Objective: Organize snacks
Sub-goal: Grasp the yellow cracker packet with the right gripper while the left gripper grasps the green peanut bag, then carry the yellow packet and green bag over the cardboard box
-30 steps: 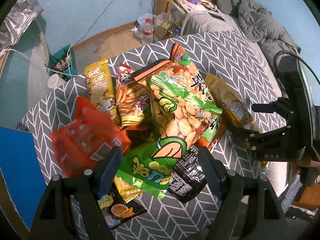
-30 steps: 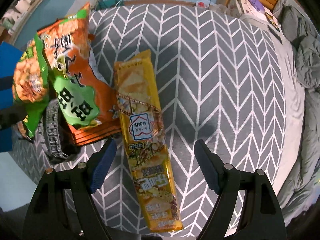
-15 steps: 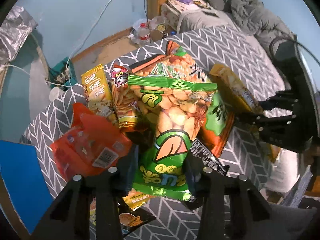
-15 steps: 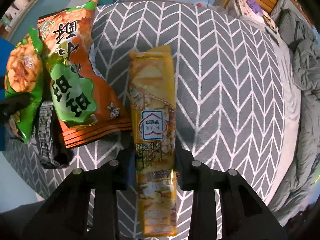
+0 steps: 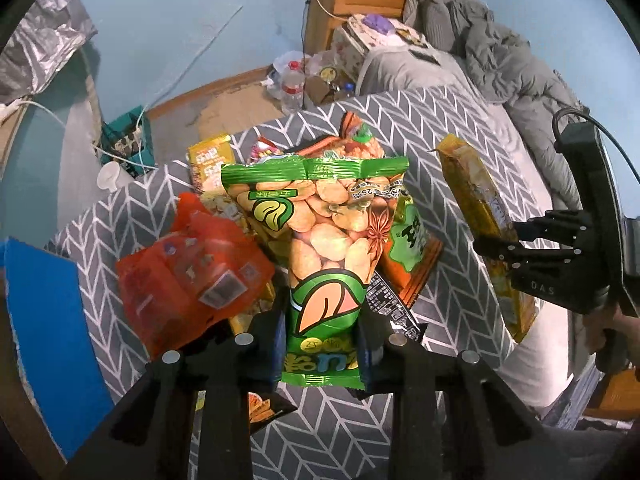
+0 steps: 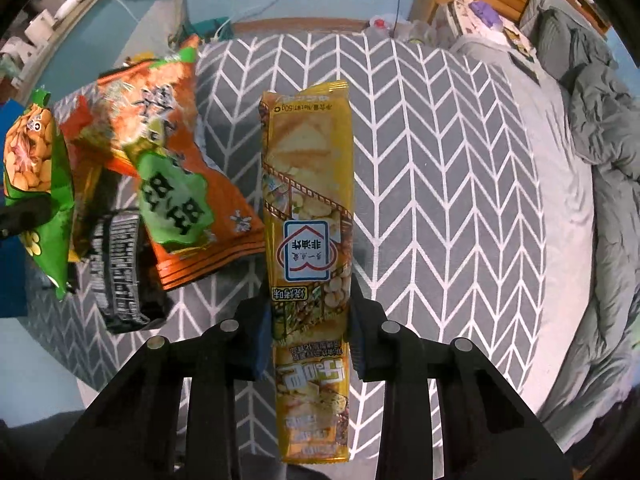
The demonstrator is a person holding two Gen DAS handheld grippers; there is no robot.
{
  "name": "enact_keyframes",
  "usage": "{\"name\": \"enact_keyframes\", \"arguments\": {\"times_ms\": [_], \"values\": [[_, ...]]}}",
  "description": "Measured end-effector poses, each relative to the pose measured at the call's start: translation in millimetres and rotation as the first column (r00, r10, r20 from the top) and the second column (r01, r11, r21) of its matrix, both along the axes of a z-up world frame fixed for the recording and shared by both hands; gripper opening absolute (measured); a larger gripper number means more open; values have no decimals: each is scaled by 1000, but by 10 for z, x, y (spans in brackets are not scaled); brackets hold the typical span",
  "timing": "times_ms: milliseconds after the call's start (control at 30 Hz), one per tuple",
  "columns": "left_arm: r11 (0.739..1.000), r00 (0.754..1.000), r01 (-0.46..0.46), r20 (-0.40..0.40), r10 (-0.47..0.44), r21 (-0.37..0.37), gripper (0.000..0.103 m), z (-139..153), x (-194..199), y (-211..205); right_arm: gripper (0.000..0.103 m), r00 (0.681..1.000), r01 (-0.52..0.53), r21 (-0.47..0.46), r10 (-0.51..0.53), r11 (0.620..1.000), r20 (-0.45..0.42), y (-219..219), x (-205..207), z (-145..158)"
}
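Snack pile (image 6: pixel 160 184) lies left of long packet (image 6: pixel 308 216) on cloth (image 6: pixel 440 184).

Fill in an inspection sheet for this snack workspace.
Surface: grey zigzag cloth.
Job's things: green bag; long yellow packet; orange bag, red bag, black packet piled together.
Clutter: bottles on the floor.
Grippers: left gripper closing on the green bag; right gripper shut on the yellow packet.
Cables: white cord along the wall.
Surroundings: grey bedding.

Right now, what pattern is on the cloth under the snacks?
Grey cloth with white zigzag herringbone lines, clearest in the right wrist view.
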State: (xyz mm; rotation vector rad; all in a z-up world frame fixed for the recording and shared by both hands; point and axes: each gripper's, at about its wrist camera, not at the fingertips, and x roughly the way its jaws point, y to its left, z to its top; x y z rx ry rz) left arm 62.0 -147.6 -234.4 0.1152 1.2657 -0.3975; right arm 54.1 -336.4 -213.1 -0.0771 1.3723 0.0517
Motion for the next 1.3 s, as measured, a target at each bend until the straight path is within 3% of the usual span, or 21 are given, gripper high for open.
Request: {"name": "enact_keyframes", "arguments": {"times_ms": [600,967,1300], "values": [[987,988,-135,63,141,-85,29,632,-109,544,30,990,-54,-3,53,999,131,444,149,787],[966,967,-229,89,241,-123,29,859,-222,948,30,981,-109,37,102,993,164,781,161,1058],[929,933,-341,73,354,-142,29,945,-360,1327,30,966,-201,71,186,977,178,1260,179,1165]]}}
